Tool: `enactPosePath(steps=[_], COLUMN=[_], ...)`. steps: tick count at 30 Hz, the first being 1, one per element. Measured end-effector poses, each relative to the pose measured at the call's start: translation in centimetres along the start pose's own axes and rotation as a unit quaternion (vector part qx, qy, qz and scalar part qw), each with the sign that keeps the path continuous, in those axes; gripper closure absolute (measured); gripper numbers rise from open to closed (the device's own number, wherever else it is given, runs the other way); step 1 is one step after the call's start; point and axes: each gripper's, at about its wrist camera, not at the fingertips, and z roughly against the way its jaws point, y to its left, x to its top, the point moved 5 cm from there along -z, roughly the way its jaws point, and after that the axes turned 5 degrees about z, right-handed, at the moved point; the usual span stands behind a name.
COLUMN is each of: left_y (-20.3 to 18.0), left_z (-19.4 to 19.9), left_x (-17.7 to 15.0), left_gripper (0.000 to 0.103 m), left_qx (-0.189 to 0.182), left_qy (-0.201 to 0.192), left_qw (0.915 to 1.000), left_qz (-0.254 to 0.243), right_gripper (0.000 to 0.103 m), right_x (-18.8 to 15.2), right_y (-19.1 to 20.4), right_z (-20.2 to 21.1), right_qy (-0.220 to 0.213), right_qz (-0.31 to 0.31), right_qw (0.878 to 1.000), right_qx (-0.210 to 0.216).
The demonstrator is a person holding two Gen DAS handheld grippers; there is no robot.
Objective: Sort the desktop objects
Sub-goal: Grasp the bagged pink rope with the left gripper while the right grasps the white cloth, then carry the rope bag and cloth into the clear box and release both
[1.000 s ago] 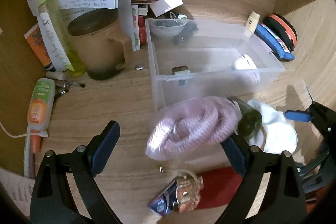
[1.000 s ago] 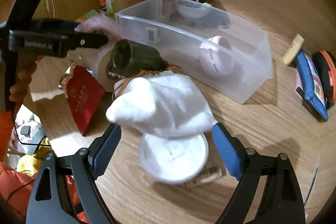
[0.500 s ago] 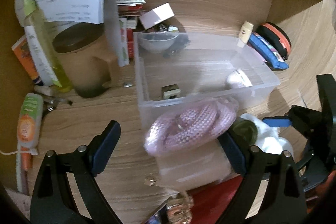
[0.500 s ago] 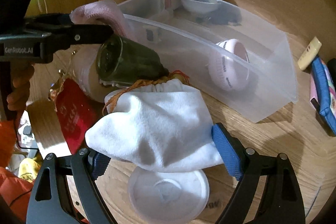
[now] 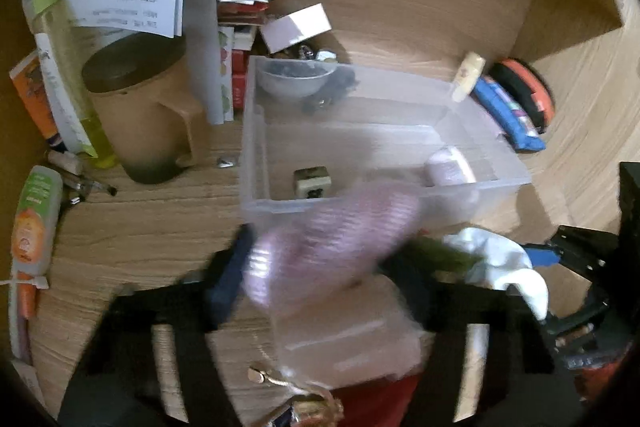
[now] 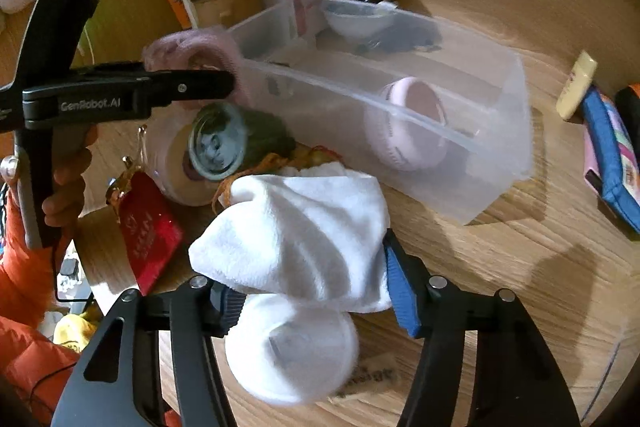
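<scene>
Both grippers closing from wide spread a second ago. Left gripper (image 5: 320, 271) pinching pink knit (image 5: 332, 235) just before bin (image 5: 256, 147). Right gripper (image 6: 312, 291) pinching white pouch (image 6: 296, 227) over round lid (image 6: 292, 351). Grasps forming; likely lifting both into bin next.

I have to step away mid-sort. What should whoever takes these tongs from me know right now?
Left tongs: closing around the pink knitted bundle, just in front of the clear bin.
Right tongs: closing on the white cloth pouch, above a white round lid.
Done: bin already holds a pink round gadget and a small cube.
Left: drop both items in, then sort the green jar, red packet and remaining clutter.
</scene>
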Motion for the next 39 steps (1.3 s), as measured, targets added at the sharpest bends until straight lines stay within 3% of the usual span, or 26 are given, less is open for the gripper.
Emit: enactPosePath(steps=[7,9,16,28,33,39], left_y=[-0.5,-0.6,-0.5,-1.1,-1.4,-1.7], left_z=[0.6,1.0,2.0,4.6,4.7,5.2], left_x=[-0.2,-0.1,0.4,1.5,1.4,1.4], left_gripper=[0.060,0.068,0.069,0.070,0.070,0.070], left_qx=[0.015,0.017,0.022,0.005,0.004,-0.005], left_qy=[-0.004,-0.009,-0.025,-0.056,-0.059,-0.061], left_qw=[0.9998,0.9998,0.9994,0.9984,0.9981,0.9979], left_qz=[-0.010,-0.011,-0.008,-0.009,-0.016,-0.018], right_gripper=[0.053,0.054,0.054,0.056,0.057,0.057], right_x=[0.5,0.5,0.9,2.3,0.9,-2.0], right_y=[-2.1,-2.5,-4.1,-3.2,-2.3,-3.5], right_z=[2.7,3.3,5.7,7.2,6.1,5.2], right_qy=[-0.028,-0.032,-0.062,-0.084,-0.052,0.011], right_qz=[-0.018,-0.020,-0.024,0.008,0.036,0.061], right_qw=[0.999,0.999,0.994,0.991,0.992,0.982], right_qx=[-0.032,-0.039,-0.083,-0.104,-0.111,-0.177])
